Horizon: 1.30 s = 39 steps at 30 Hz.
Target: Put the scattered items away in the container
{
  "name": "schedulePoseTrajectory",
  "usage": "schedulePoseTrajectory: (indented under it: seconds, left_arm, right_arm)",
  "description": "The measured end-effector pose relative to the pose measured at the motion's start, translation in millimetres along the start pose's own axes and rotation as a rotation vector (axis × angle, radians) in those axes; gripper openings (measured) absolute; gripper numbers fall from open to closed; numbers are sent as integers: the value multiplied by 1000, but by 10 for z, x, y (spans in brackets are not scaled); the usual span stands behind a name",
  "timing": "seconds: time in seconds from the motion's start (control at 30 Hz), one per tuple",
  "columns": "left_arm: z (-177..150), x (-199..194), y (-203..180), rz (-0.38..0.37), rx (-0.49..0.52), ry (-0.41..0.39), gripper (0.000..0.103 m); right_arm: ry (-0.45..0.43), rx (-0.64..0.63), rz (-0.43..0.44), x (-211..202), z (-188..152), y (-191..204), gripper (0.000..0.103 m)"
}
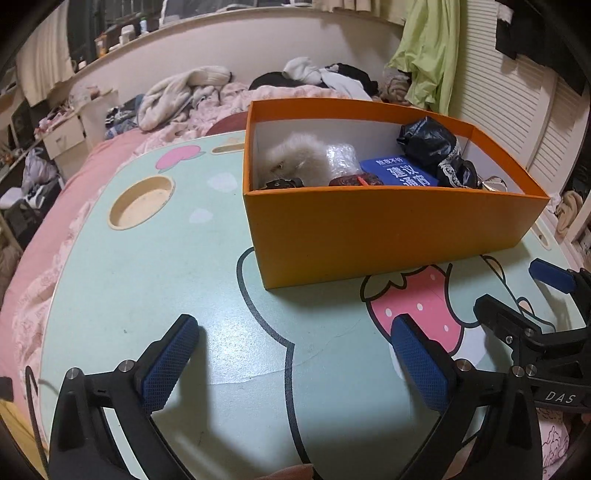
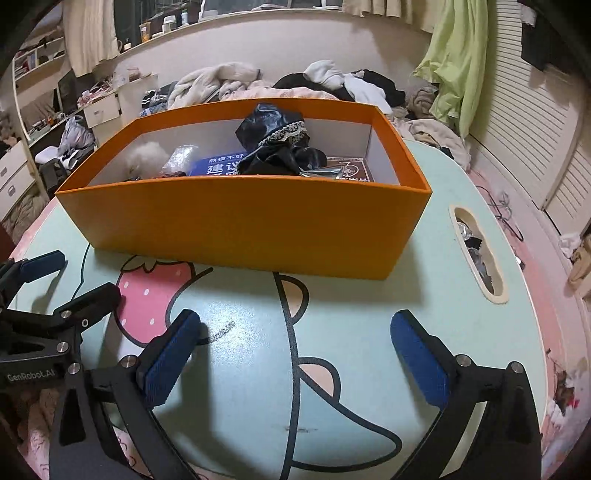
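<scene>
The box (image 2: 243, 225) is orange outside and white inside. The table (image 1: 177, 266) is pale green with a pink strawberry (image 1: 424, 306) that has white dots, and black cartoon lines. In the box lie a shiny black bag (image 2: 273, 129), a blue card (image 1: 400, 171) with white letters, and a white fluffy thing (image 1: 291, 155). The gripper pads (image 2: 170, 358) are blue. The bed cover (image 1: 44, 236) is pink.

The orange box (image 2: 243, 225) hides the lower parts of its contents behind its near wall. The blue card (image 1: 400, 171) shows only part of its print, and the brown card (image 2: 351, 170) is half covered by the black bundle (image 2: 275, 144). The fluffy item (image 1: 291, 157) cannot be identified. Bottles on the far ledge (image 2: 166, 26) are too small to read.
</scene>
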State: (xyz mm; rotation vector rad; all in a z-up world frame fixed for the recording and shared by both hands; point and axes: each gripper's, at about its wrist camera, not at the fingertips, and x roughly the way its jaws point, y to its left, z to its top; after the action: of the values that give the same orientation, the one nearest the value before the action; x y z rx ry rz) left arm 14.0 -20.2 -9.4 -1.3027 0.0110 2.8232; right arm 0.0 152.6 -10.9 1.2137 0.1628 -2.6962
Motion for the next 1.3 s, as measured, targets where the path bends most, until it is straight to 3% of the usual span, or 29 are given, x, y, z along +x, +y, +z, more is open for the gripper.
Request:
schedulePoseTrajectory:
  seconds: [1.3]
  left_arm:
    - [-8, 4, -2, -1, -1, -1, 103]
  right_arm:
    - [0, 2, -2, -13, -22, 35, 102]
